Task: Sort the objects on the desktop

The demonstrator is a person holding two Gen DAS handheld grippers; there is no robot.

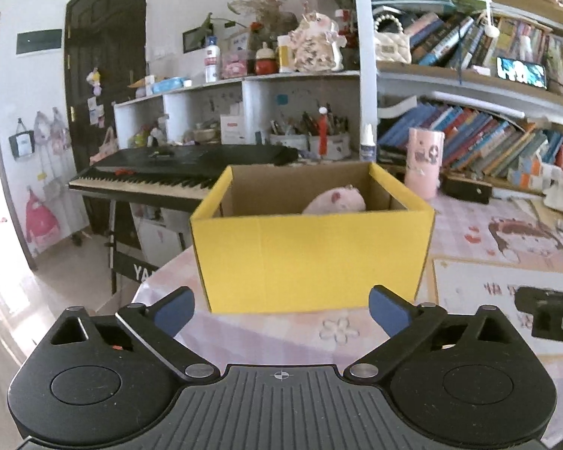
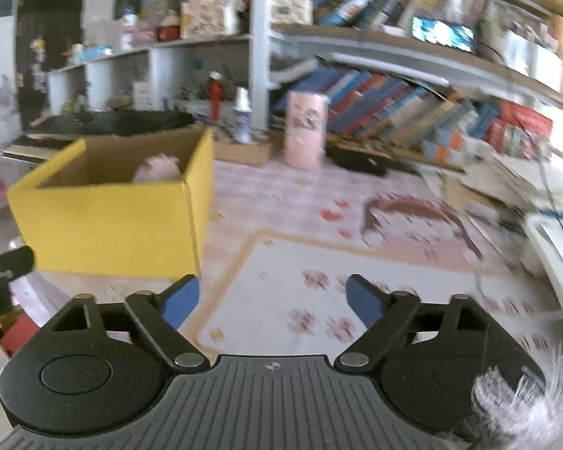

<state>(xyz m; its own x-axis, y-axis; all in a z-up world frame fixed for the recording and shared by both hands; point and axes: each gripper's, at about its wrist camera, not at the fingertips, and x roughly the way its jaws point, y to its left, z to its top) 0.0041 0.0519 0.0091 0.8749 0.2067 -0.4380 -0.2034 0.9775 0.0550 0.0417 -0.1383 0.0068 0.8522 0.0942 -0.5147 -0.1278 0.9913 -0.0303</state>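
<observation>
Nearest, the left gripper (image 1: 281, 309) hangs above the table (image 1: 266, 333) with its fingers (image 1: 174, 309) spread and holding nothing. The right gripper (image 2: 273, 300) also has its fingers spread and bare, over the patterned cloth. Just beyond the left gripper stands the yellow box (image 1: 311, 258), open-topped, with a pink plush toy (image 1: 336, 200) inside. Farther right stands a pink cylinder (image 1: 423, 163).

A plush toy (image 1: 336, 199) lies in the box (image 1: 311, 258) on the table (image 1: 480, 232); a canister (image 1: 423, 161) stands behind, right

Crowded bookshelves (image 1: 469, 142), dark door (image 1: 101, 56), keyboard (image 1: 161, 176)
</observation>
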